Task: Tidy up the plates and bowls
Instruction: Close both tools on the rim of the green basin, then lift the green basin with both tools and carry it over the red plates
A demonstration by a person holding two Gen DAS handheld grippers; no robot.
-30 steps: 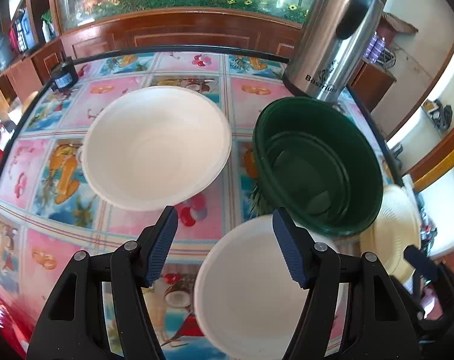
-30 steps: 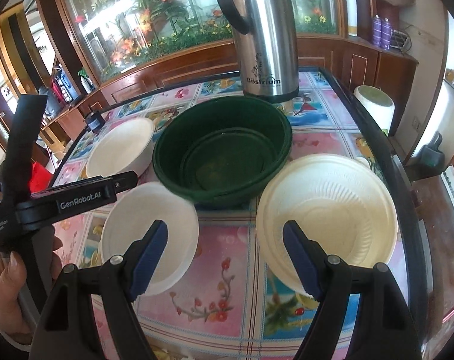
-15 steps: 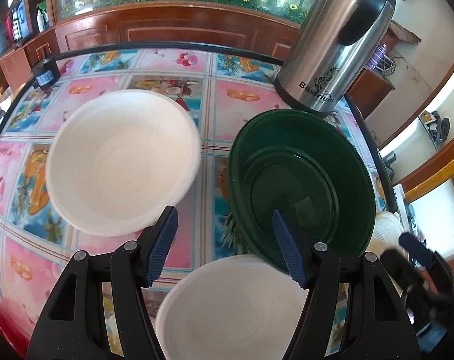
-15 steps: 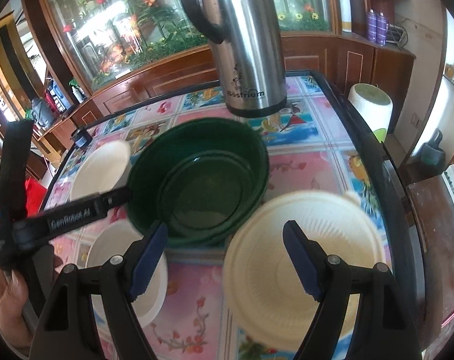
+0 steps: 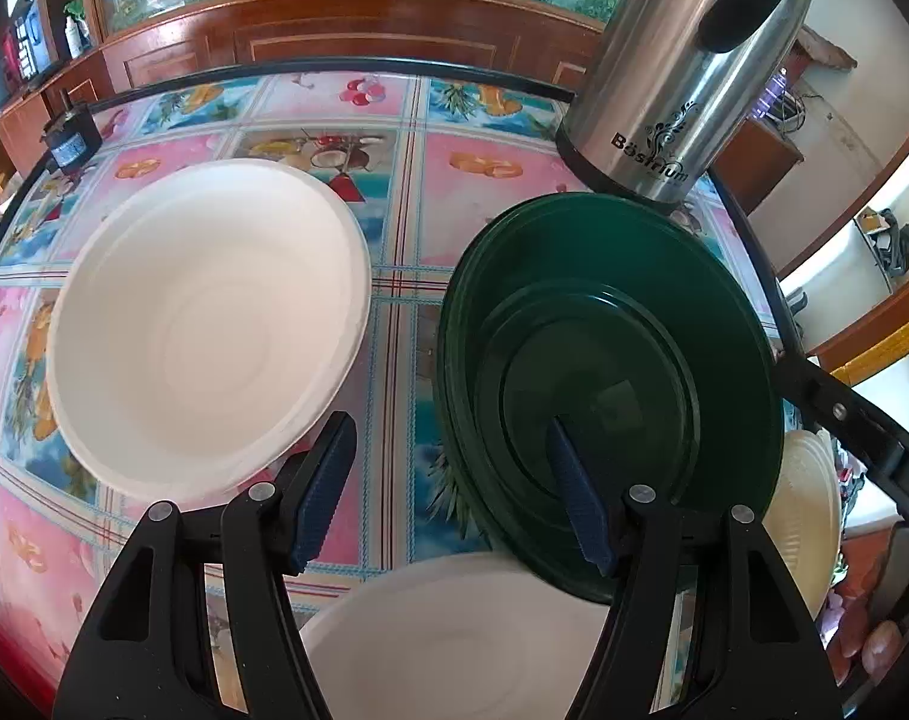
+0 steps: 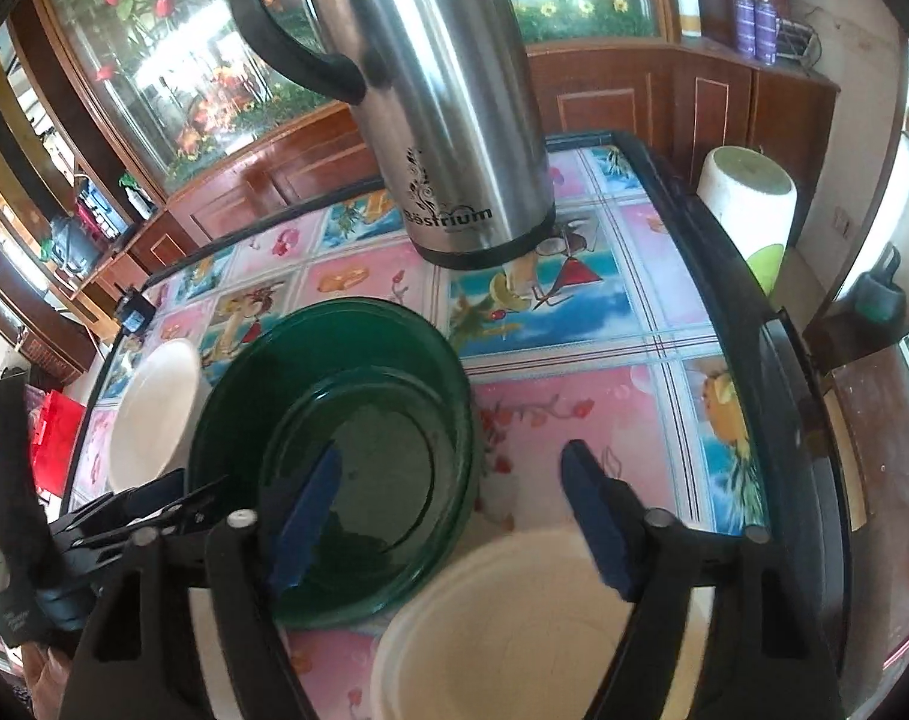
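a table [image 5: 406,222] under a bright fruit-print cloth stands before wooden cabinets and a planted glass case, a steel kettle [image 5: 682,66] at its far side. the dark green bowl [image 5: 604,372] sits just ahead of the left gripper [image 5: 448,492], whose jaws are spread and empty, between a white bowl [image 5: 208,330] and a cream plate [image 6: 526,630]. since a second ago both views have slid nearer, and the right gripper [image 6: 454,516] is closing, nothing pinched.

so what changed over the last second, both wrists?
Both grippers advanced onto the green bowl: the left gripper and the right gripper now straddle opposite sides of its rim. Right jaws are closing, nothing gripped yet. White bowls, cream plate and kettle stayed put.
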